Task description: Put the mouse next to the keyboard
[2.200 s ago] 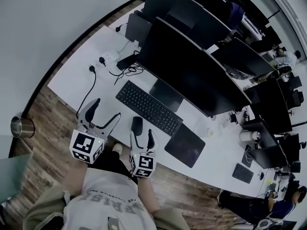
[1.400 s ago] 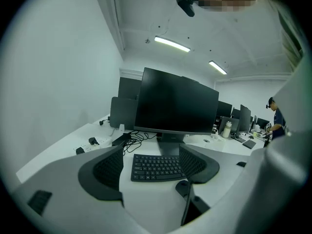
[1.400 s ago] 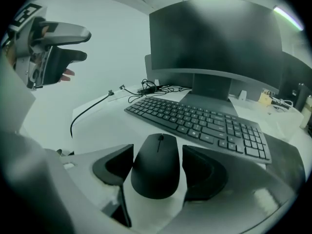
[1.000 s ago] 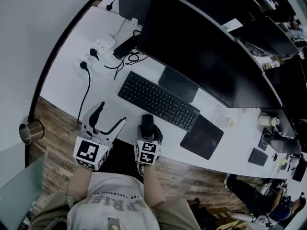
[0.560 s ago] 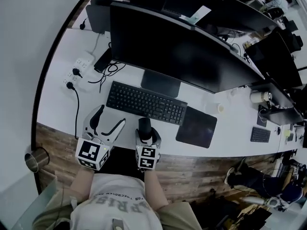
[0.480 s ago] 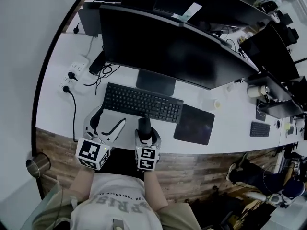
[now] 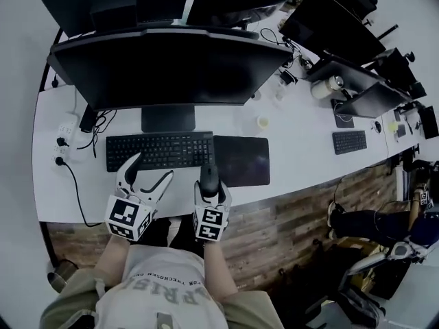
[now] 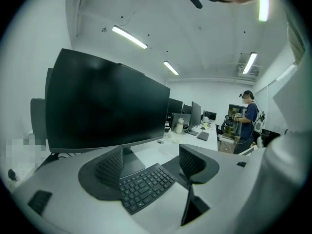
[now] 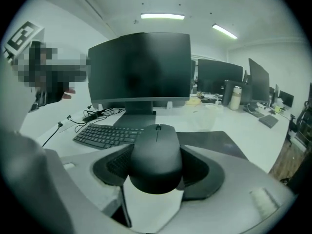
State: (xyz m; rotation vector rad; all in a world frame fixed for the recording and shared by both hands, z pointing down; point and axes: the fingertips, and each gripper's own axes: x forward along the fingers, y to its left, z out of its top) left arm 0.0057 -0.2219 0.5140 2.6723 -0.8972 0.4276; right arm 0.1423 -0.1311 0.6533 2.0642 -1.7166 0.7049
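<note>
A black mouse (image 9: 157,156) sits between the jaws of my right gripper (image 9: 158,167), which is shut on it. In the head view the mouse (image 7: 208,178) is just in front of the keyboard's right end. The black keyboard (image 7: 159,151) lies on the white desk (image 7: 302,136) under the big monitor (image 7: 171,64); it also shows as the keyboard (image 9: 106,134) and the keyboard (image 8: 145,185). A dark mouse pad (image 7: 241,160) lies right of the keyboard. My left gripper (image 7: 147,175) hovers over the desk's near edge, left of the mouse, open and holding nothing (image 8: 151,167).
A power strip (image 7: 65,132) with cables lies at the desk's left end. Further monitors (image 7: 336,22), a small second keyboard (image 7: 350,142) and a cup (image 7: 263,122) stand to the right. A person (image 8: 248,118) stands far off. Wooden floor (image 7: 288,225) runs along the near edge.
The head view has swung round, so the desk now lies level across the frame. Both grippers hold much the same place at the desk's near edge, the right one still gripping the mouse.
</note>
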